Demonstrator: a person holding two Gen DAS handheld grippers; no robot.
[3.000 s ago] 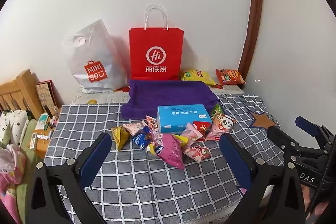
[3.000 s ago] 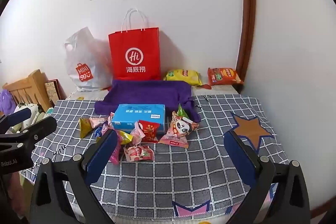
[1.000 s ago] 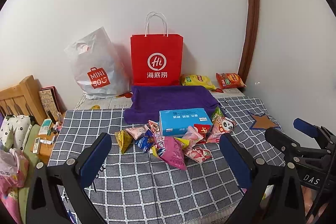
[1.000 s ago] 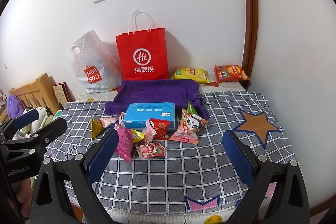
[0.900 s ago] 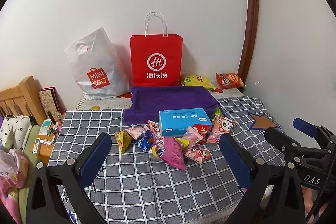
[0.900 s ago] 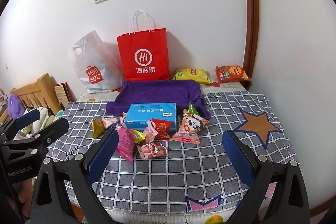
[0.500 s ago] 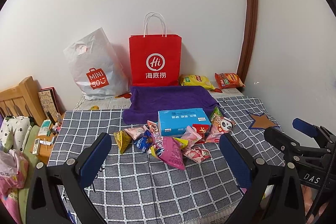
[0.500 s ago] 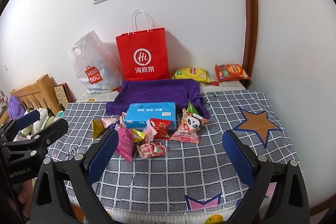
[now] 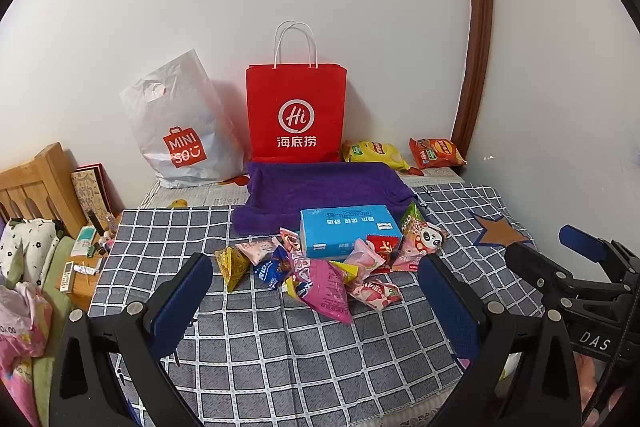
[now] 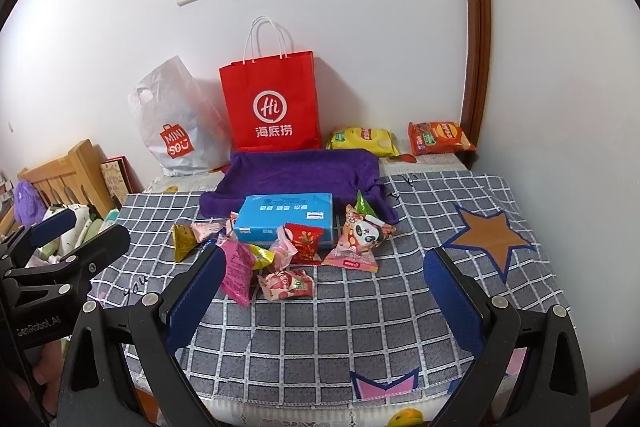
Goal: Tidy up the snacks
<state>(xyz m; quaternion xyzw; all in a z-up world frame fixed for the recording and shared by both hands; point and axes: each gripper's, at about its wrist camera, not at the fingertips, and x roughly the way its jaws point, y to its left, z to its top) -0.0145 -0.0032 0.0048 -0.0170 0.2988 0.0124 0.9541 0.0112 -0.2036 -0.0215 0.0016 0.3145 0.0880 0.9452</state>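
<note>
A heap of small snack packets lies mid-table: a magenta packet (image 9: 326, 289), a panda packet (image 9: 424, 239), a yellow triangular packet (image 9: 230, 263), a red packet (image 10: 304, 241) and a pink strawberry packet (image 10: 286, 285). A blue box (image 9: 348, 231) sits behind them, also in the right wrist view (image 10: 286, 217). My left gripper (image 9: 314, 301) is open and empty, held before the heap. My right gripper (image 10: 320, 293) is open and empty, to the right of the left one.
A purple towel (image 9: 320, 187) lies behind the box. A red paper bag (image 9: 296, 115) and a white plastic bag (image 9: 180, 131) stand against the wall. Yellow (image 9: 374, 153) and orange (image 9: 436, 153) chip bags lie back right. A grey checked cloth (image 9: 280, 355) covers the table. Bed clutter is left.
Both views have shifted only slightly; the scene sits a little lower than three seconds ago. Nothing on the table has moved and both grippers stay open.
</note>
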